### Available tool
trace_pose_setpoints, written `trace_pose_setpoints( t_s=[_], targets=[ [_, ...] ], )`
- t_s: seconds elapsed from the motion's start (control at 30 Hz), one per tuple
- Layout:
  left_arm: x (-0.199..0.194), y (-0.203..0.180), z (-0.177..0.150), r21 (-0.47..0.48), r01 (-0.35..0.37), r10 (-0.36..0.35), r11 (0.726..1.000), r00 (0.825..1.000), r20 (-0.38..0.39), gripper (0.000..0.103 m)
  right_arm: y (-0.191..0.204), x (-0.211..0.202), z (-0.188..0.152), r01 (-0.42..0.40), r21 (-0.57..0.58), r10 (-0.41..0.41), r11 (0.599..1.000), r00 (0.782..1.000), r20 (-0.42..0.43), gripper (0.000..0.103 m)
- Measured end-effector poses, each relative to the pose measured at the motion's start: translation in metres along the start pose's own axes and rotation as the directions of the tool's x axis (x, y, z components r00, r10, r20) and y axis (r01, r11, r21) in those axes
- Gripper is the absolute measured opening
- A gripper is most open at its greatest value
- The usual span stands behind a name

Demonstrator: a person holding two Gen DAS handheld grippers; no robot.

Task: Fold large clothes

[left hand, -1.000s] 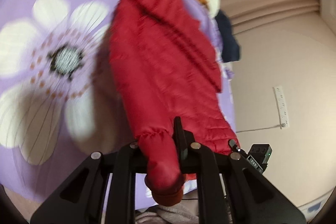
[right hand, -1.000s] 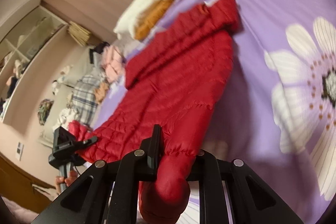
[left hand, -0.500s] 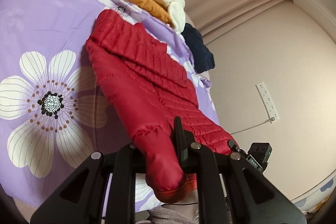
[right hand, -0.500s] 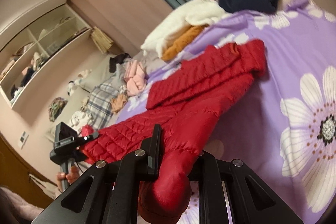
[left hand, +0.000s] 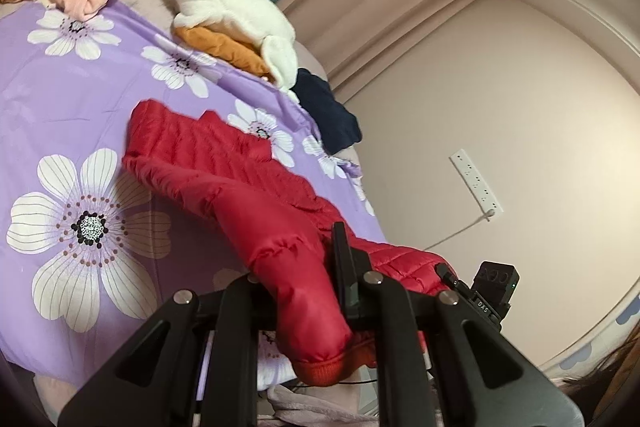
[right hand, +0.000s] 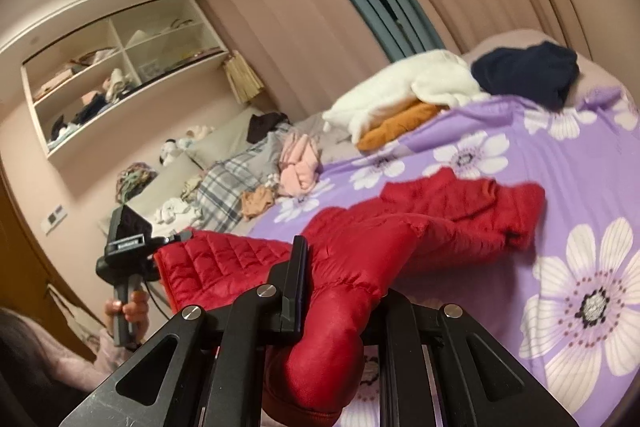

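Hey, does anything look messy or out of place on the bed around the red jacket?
Yes. Unfolded clothes sit in loose heaps along the far side of the purple floral bedspread: a white fleece over an orange garment, a navy item, and pink clothes. The red jacket looks undamaged.

Both wrist cameras look along their jaws, close over the shared red jacket (left hand: 240, 187) and bed (right hand: 560, 155).

One red jacket (left hand: 224, 183), two tools, one white fleece (left hand: 228, 7), one navy garment (left hand: 328, 111)

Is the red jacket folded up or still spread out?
Spread out, not folded: the red jacket stretches across the bed, both sleeves pinched in grippers.
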State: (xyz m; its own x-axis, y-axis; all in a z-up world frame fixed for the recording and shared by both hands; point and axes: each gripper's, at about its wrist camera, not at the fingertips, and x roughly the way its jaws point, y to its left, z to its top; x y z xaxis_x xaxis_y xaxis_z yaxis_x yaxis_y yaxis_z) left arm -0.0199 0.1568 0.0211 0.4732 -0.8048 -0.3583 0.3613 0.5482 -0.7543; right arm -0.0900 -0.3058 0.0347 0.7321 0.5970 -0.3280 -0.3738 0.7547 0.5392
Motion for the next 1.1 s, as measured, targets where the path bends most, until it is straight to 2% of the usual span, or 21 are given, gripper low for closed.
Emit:
trace_pose_setpoints(
  t_s=[0.2, 0.37, 0.77, 1.0, 1.1],
  targets=[
    [-0.014, -0.015, 0.007, 0.018, 0.035, -0.036, 0.999, 0.999, 0.021, 0.013, 0.0, -0.009, 0.01, -0.041, -0.002, 0.041, 0.999, 0.998, 0.053, 0.016],
    [-0.002, -0.007, 0.023, 0.005, 0.008, -0.008, 1.0, 1.0, 0.02, 0.014, -0.019, 0.008, 0.02, -0.029, 0.057, 0.026, 0.998, 0.998, 0.061, 0.016],
    [0.078, 0.048, 0.086, -0.077, -0.104, 0.102, 0.992, 0.994, -0.025, 0.014, -0.086, 0.072, 0.056, 0.077, 0.208, -0.074, 0.975, 0.997, -0.024, 0.016],
    [0.153, 0.097, 0.13, -0.122, -0.221, 0.208, 0.968, 0.972, -0.114, 0.014, -0.14, 0.134, 0.068, 0.199, 0.297, -0.174, 0.934, 0.979, -0.11, 0.016],
    [0.183, 0.122, 0.139, -0.153, -0.26, 0.238, 0.953, 0.96, -0.149, 0.014, -0.163, 0.159, 0.067, 0.264, 0.313, -0.223, 0.912, 0.961, -0.162, 0.016]
  ],
)
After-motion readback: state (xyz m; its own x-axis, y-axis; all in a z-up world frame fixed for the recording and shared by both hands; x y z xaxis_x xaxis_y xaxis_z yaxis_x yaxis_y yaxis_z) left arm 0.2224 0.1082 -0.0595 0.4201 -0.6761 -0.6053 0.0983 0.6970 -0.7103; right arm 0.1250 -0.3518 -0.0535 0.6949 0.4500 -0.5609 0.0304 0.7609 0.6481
